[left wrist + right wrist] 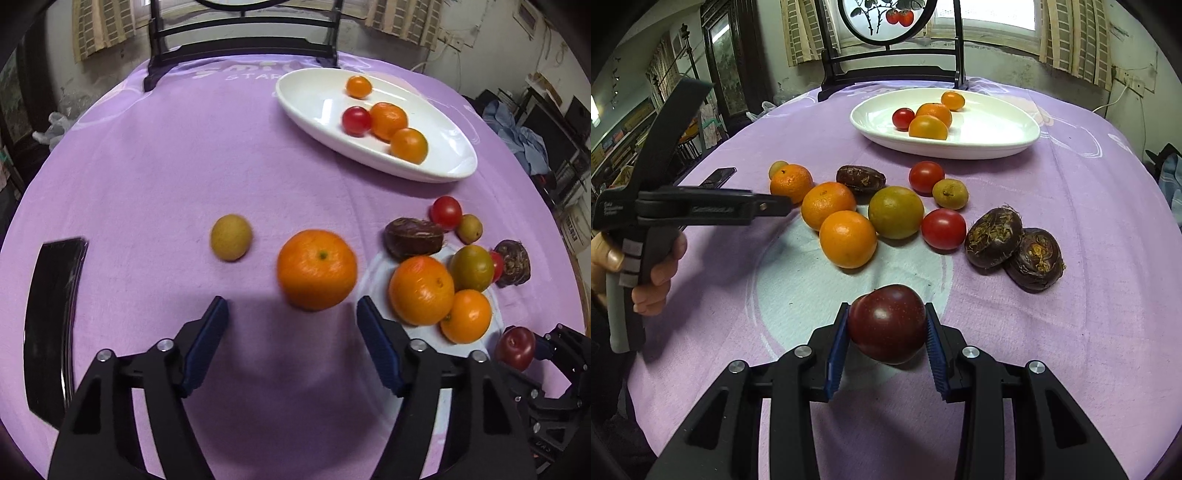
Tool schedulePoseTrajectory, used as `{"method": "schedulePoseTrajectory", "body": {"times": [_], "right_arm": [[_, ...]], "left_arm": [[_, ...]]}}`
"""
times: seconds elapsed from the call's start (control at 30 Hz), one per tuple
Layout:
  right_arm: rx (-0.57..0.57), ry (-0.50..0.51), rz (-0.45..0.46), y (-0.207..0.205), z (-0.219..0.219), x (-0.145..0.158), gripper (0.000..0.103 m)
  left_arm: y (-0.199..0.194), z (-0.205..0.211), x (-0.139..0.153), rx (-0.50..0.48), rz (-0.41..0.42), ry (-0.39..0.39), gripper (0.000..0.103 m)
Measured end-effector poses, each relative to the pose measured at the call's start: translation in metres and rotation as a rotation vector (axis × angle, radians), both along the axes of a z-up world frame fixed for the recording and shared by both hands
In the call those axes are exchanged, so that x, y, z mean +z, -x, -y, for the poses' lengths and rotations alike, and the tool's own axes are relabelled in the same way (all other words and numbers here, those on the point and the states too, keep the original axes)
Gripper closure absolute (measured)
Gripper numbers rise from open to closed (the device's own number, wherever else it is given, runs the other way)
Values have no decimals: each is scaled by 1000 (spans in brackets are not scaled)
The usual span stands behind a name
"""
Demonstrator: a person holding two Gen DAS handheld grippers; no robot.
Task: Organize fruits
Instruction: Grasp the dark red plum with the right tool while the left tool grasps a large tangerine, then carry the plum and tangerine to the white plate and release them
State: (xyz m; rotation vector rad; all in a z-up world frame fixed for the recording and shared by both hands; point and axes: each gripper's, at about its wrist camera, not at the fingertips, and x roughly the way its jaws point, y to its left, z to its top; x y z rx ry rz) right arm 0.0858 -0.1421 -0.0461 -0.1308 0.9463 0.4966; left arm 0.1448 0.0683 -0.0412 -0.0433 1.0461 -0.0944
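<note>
here a dark red round plum (888, 323) is pinched between the right gripper (888, 334) pads just above the purple tablecloth (1052, 332), while the left gripper (291, 321) is spread behind a loose orange mandarin (317, 268); carriage to the white oval dish (997, 142) is judged next.

Left gripper (291, 310) spread wide, blue pads empty, low over the purple tablecloth (155, 177). A large orange (317, 268) lies just ahead, between the fingertips' lines — not touched. Small yellow-green fruit (231, 237) to its left, apart. White oval dish (436, 166) far right holds three oranges and a cherry tomato (356, 120). Mixed fruit cluster at right edge; the right gripper (532, 350) there clamps a dark red plum (515, 347). Black phone (51, 325) at left.
</note>
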Motion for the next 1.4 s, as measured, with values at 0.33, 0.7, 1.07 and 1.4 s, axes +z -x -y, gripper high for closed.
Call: {"method": "schedulePoseTrajectory", "body": {"times": [0.33,0.7,1.07,1.4], "right_arm": [[-6,-17,-7,4,5,1,64],[-20,-58,62,5,20,33,64],[-61,-77,219,-68,21,93,64],[-118,19,97,-168,-7,48,64]], "left_arm": [[-20,20,-2,-17,12,-57,60],[24,43,52,-129,120,-34,60],[-34,62,95,-104,249,-63,60],[-132,52,39,2,73,-73,60]]}}
